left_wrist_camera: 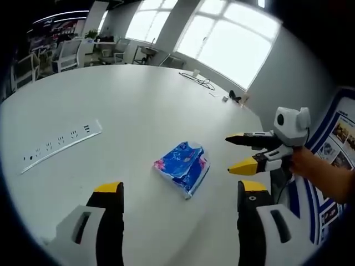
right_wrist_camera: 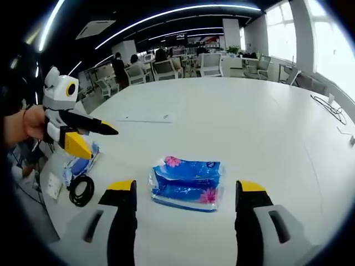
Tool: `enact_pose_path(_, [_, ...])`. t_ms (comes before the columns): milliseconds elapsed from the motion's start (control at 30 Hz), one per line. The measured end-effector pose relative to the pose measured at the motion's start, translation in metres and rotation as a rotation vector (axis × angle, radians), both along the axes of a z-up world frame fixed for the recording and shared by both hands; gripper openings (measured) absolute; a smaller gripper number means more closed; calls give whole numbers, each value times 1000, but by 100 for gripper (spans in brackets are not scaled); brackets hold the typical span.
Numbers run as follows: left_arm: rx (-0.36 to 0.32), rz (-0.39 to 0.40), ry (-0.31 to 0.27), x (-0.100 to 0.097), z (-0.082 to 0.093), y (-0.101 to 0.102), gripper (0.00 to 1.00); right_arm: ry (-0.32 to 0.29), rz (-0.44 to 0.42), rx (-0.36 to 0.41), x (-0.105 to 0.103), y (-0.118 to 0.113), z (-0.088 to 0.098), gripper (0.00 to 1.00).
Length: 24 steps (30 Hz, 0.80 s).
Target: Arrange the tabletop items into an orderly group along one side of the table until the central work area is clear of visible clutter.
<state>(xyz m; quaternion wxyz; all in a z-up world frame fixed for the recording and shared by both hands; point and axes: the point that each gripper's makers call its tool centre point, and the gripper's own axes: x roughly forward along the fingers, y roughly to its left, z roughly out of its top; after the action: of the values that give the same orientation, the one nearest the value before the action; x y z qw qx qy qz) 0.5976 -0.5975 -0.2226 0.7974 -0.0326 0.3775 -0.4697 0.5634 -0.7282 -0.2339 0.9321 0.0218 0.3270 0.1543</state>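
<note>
A blue tissue pack with pink flowers (left_wrist_camera: 183, 166) lies flat on the white table (left_wrist_camera: 127, 105). In the left gripper view my left gripper (left_wrist_camera: 180, 187) is open, and the pack sits just ahead of its yellow-tipped jaws. My right gripper (left_wrist_camera: 237, 152) comes in from the right, open, its tips a short way from the pack's right end. In the right gripper view the same pack (right_wrist_camera: 187, 183) lies just beyond my right gripper (right_wrist_camera: 187, 188), which is open and holds nothing. The left gripper (right_wrist_camera: 95, 138) shows at the left, held in a hand, also open.
A white power strip (left_wrist_camera: 61, 145) lies to the left on the table. A thin cable (left_wrist_camera: 197, 80) and small items (left_wrist_camera: 236, 98) sit near the far edge. Near the table's edge lie another blue pack (right_wrist_camera: 77, 166), a black coiled cable (right_wrist_camera: 81, 191) and a white card (right_wrist_camera: 52, 185). Office chairs stand beyond.
</note>
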Motion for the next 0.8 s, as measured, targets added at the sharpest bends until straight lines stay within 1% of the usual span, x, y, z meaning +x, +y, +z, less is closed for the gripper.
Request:
enact_pose_path(133, [0, -1, -9, -3, 5, 5, 87, -3, 11, 1, -2, 7, 3, 72])
enact_pose_path(433, [-3, 19, -24, -12, 14, 24, 88, -18, 33, 6, -5, 22, 14, 71])
enact_pose_path(800, [-4, 60, -40, -24, 26, 53, 88, -21, 63, 9, -16, 40, 20, 70])
